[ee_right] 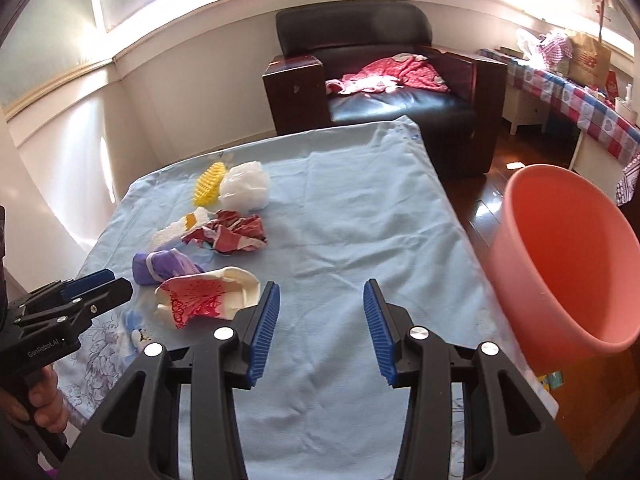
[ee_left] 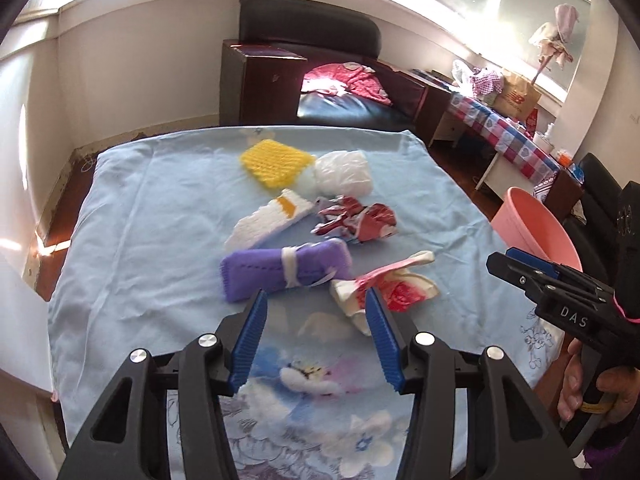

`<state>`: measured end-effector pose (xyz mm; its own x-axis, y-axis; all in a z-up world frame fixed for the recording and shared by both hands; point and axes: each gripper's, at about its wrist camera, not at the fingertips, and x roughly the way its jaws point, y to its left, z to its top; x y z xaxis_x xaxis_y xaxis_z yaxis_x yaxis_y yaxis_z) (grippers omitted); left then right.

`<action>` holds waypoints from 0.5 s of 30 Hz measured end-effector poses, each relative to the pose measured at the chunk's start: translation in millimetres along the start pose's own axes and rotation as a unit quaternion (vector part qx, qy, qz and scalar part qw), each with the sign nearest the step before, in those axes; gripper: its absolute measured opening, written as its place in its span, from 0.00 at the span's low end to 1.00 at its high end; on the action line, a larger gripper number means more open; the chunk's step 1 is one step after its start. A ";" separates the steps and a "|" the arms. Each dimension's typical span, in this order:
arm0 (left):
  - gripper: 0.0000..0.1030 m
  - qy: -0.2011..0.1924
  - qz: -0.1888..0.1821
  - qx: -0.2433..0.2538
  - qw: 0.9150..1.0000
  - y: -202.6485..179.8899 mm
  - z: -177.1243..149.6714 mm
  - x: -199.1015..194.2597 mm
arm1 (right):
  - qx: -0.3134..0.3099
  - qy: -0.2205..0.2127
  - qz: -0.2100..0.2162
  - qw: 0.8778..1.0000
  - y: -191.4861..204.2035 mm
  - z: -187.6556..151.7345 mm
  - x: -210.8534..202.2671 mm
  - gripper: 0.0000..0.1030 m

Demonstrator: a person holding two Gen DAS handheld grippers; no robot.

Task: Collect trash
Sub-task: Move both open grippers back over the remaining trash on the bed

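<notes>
Six scraps of trash (ee_left: 286,270) lie on the counter (ee_left: 160,216); one pink bucket (ee_right: 560,256), its inside seen only from the right. Left claw (ee_left: 316,312) and right claw (ee_right: 322,300) both gape wide, holding nothing.

Trash (ee_left: 304,232) on table (ee_left: 160,240), bucket (ee_right: 560,264) right.

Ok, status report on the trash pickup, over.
Both tongs open, empty: left tongs, right tongs. Six trash pieces on blue sheet; nearest, red-and-cream wrapper, just ahead of left tongs. Pink bucket at table's right, path clear.
</notes>
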<state>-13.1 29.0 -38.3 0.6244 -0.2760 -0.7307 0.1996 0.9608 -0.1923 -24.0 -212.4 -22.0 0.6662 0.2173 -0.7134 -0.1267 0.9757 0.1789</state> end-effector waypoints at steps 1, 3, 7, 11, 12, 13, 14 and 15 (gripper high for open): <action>0.47 0.003 0.002 -0.006 1.000 6.0 -2.6 0.4 | -0.004 0.004 0.008 1.000 5.7 0.3 3.6 0.43; 0.46 0.009 0.007 -0.016 1.000 16.3 -5.2 3.3 | -0.014 0.007 0.021 1.000 15.9 0.7 9.2 0.43; 0.45 0.009 0.014 -0.021 1.000 27.0 0.3 9.6 | -0.032 0.007 0.031 0.999 28.1 3.4 13.2 0.43; 0.45 0.000 0.014 -0.020 1.000 29.8 23.0 15.7 | -0.036 0.007 0.034 0.999 27.4 15.5 16.6 0.43; 0.44 -0.003 0.012 -0.016 1.000 30.0 29.7 17.3 | -0.035 0.007 0.035 0.999 26.6 20.6 18.0 0.43; 0.44 -0.005 0.012 -0.008 1.000 29.7 37.0 20.6 | -0.034 0.009 0.037 0.999 26.2 24.6 20.4 0.43; 0.44 -0.004 0.016 -0.004 1.000 30.7 42.9 23.9 | -0.032 0.012 0.040 0.999 25.9 29.5 23.3 0.43; 0.44 0.000 0.017 0.001 1.000 30.5 49.3 29.6 | -0.031 0.014 0.043 0.998 25.6 33.2 26.1 0.43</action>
<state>48.7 48.9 -33.5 0.6300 -0.2435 -0.7374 0.1804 0.9695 -0.1661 14.6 -182.8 -13.6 0.6307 0.3005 -0.7155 -0.2286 0.9530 0.1988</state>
